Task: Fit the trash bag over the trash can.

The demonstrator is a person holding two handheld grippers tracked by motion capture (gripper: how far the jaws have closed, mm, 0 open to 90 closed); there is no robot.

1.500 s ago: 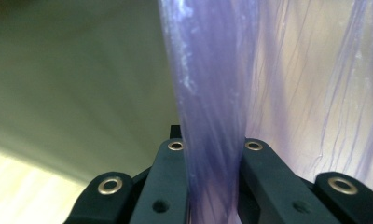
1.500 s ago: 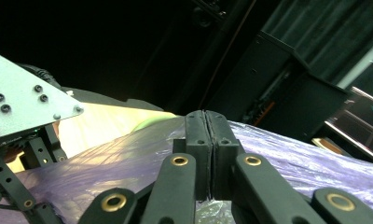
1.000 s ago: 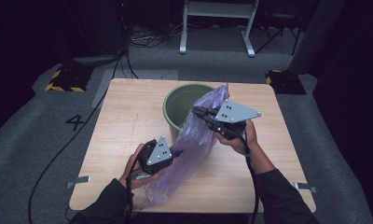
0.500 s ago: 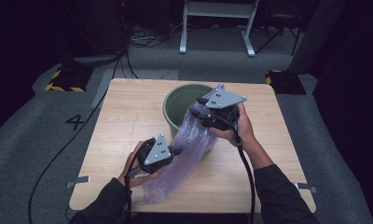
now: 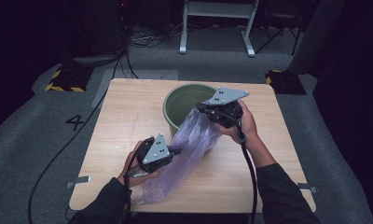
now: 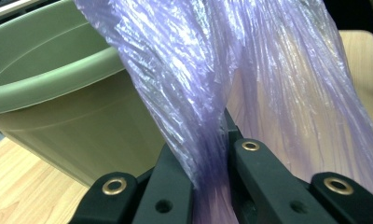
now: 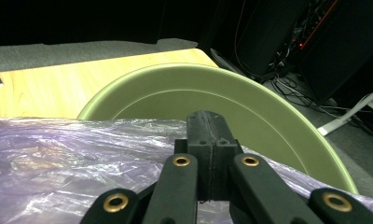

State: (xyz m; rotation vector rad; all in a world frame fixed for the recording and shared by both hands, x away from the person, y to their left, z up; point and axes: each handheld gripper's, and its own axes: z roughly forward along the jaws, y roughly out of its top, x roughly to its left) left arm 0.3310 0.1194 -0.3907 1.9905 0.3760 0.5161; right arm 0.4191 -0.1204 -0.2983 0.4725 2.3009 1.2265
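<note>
Holding a purple plastic bag stretched between both grippers, I am working it toward the green bucket that stands at the far middle of the wooden table. The left gripper sits low near the front of the table, its jaws pinched tight on a bunched fold of the film; in the left gripper view the plastic rises straight out from between the two black jaws and fans upward past the bucket wall. I judge that this low grip anchors the bag's lower part so the sheet stays taut rather than slumping.

The right gripper hangs over the near rim of the bucket, higher than the left. Its jaws have just been closing, and in the right gripper view they now stand pressed together with the bag's edge caught at their tips, the film spreading to either side beneath them and the bucket's rim curving just beyond. That placement makes sense to me: the bag's upper edge has to reach the rim before it can be draped over it.

The bag's tail lies crumpled on the table near the front edge, so most of it is not yet inside the bucket.
</note>
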